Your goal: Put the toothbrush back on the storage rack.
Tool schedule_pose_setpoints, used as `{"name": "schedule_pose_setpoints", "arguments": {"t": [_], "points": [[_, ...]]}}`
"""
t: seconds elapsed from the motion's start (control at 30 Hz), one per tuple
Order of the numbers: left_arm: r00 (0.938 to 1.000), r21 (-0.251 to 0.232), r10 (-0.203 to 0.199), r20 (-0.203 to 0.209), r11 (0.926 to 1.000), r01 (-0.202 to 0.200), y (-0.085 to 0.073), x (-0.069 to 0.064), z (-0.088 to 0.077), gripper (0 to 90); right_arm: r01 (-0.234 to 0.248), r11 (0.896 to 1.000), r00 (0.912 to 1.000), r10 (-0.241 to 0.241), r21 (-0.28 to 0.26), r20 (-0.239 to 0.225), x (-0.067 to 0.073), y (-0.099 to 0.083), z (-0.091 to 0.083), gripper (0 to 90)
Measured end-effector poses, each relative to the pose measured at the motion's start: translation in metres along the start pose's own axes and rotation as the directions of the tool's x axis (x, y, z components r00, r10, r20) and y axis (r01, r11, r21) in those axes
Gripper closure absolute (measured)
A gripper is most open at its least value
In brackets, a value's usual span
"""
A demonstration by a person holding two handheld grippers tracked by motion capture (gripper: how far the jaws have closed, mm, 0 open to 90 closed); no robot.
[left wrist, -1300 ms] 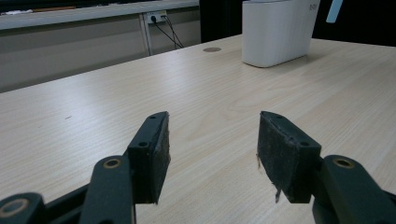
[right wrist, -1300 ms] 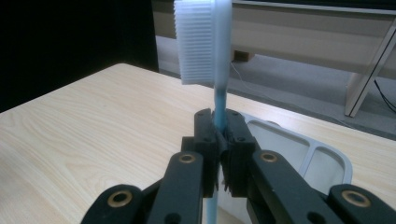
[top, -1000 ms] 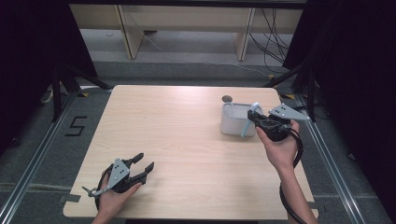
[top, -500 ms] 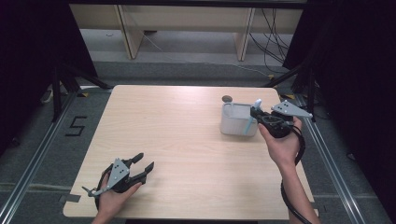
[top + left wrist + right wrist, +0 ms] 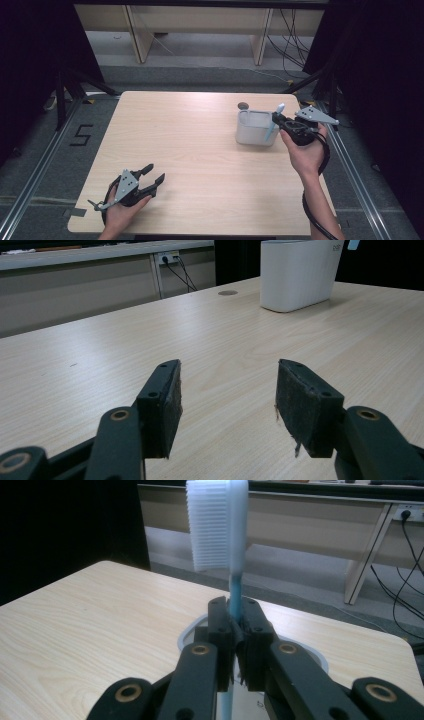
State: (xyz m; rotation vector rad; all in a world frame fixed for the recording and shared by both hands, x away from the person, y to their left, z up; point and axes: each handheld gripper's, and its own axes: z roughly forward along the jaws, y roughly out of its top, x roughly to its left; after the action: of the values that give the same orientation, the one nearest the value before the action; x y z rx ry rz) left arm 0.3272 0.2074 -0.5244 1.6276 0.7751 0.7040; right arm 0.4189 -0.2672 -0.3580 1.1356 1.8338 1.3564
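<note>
A light-blue plastic toothbrush [image 5: 231,540] with white bristles is clamped between the right gripper's [image 5: 239,630] narrow fingers, over the white plastic cup [image 5: 254,129], while the left gripper [image 5: 227,405] is held wide, empty.

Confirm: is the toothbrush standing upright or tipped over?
Roughly upright, slightly tilted: the toothbrush points bristles-up, clamped in the right claw above the white cup.

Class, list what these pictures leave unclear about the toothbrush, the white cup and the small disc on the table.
- Toothbrush lower end: right gripper view, hidden behind the right gripper.
- White cup contents: high view, too small to tell.
- White cup top: left gripper view, cut off by the upper edge.
- Dark disc: high view, too small to identify.
</note>
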Motion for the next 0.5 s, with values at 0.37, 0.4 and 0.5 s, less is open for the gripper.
{"name": "schedule_pose_setpoints", "arguments": {"t": [0.37, 0.4, 0.5], "points": [[1.0000, -0.001, 0.000, 0.000, 1.0000, 0.000, 0.0000, 0.0001, -0.0001, 43.2, 0.008, 1.000, 0.9993, -0.007, -0.024, 0.036, -0.0089, 0.0071, -0.0028, 86.2], [1.0000, -0.001, 0.000, 0.000, 1.0000, 0.000, 0.0000, 0.0001, -0.0001, 43.2, -0.001, 1.000, 0.9993, 0.002, -0.023, 0.037, -0.0088, 0.0076, -0.0031, 86.2], [1.0000, -0.002, 0.000, -0.001, 1.0000, 0.000, 0.0000, 0.0001, -0.0001, 43.2, -0.019, 1.000, 0.9990, 0.020, -0.021, 0.041, -0.0095, 0.0085, -0.0037, 86.2]]}}
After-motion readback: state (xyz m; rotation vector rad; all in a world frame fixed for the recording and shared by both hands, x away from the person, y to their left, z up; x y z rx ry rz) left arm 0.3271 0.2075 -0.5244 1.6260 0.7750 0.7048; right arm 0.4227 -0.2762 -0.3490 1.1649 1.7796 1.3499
